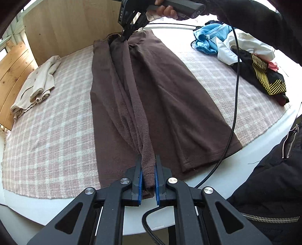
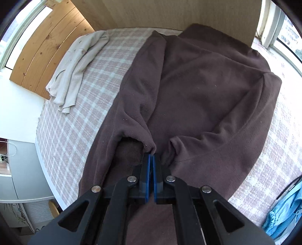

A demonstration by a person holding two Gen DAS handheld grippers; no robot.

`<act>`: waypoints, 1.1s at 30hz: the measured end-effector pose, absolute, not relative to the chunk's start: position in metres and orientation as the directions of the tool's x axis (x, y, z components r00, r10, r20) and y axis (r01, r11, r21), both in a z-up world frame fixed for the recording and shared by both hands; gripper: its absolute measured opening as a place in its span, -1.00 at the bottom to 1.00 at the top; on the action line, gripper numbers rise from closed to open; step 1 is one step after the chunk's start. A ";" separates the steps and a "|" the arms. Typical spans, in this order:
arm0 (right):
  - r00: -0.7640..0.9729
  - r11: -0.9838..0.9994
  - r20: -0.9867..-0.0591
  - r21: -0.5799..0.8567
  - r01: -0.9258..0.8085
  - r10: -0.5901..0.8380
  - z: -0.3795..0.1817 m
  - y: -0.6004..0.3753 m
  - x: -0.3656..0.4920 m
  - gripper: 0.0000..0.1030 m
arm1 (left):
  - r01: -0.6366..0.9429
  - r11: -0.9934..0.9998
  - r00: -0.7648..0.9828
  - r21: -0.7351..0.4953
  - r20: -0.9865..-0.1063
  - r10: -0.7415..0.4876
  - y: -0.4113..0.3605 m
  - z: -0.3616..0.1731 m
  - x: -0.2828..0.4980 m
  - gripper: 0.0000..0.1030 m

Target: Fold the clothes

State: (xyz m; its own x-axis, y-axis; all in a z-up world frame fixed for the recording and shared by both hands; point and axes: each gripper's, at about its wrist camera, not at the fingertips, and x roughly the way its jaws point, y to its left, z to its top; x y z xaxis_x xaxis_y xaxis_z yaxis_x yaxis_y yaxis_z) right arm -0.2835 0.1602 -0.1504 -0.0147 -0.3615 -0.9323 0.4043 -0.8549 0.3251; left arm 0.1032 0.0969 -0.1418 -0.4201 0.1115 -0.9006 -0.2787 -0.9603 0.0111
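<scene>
Beige and folded, a cardigan (image 1: 35, 83) lies at the left of the pink plaid cloth (image 1: 52, 135) that covers the counter (image 1: 26, 209), close to the wooden panel (image 1: 13, 69). Just right of it, well apart, the brown garment (image 1: 169, 98) lies lengthwise down the middle of the cloth, its near hem reaching past the cloth's edge onto the white counter. A long fold of it is lifted off the flat part and stretched taut between both tools. The left hand-held gripper (image 1: 148, 179) is clamped on the near end of that fold, brown fleece pinched between its blue pads (image 1: 139, 182). At the far end the right hand-held gripper (image 2: 151, 160) is closed on the fabric's edge, its pads almost touching; in the left wrist view a hand (image 1: 166, 10) holds its handle above the garment. A black cable (image 1: 236, 84) hangs down from there across the right of the cloth. Farther right sits a pile of clothes (image 1: 245, 54): blue, white, and black with yellow stripes. A black jacket (image 1: 273, 179) with zips fills the right edge.
</scene>
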 end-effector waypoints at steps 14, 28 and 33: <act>-0.065 -0.856 -0.940 0.276 0.437 -0.336 -0.147 0.173 -0.274 -0.94 | -0.308 -0.950 -0.380 0.055 -0.922 0.069 0.115 -0.149 0.095 -0.83; -0.173 -0.862 -0.960 0.107 0.496 -0.219 -0.127 0.178 -0.269 -0.58 | -0.101 -0.986 -0.410 -0.132 -0.898 0.162 0.037 -0.113 0.132 -0.52; -0.164 -0.826 -0.936 0.181 0.533 -0.311 -0.117 0.154 -0.272 0.03 | -0.066 -0.981 -0.365 -0.182 -0.911 0.193 0.007 -0.144 0.107 -0.52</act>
State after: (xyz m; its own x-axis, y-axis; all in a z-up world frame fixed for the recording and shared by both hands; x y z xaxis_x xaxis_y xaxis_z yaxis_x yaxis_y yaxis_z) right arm -0.2725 0.1538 -0.1169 -0.1640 -0.3112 -0.9361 0.5329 -0.8265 0.1814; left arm 0.1069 0.0075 -0.1441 -0.3651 0.1935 -0.9106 -0.0663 -0.9811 -0.1818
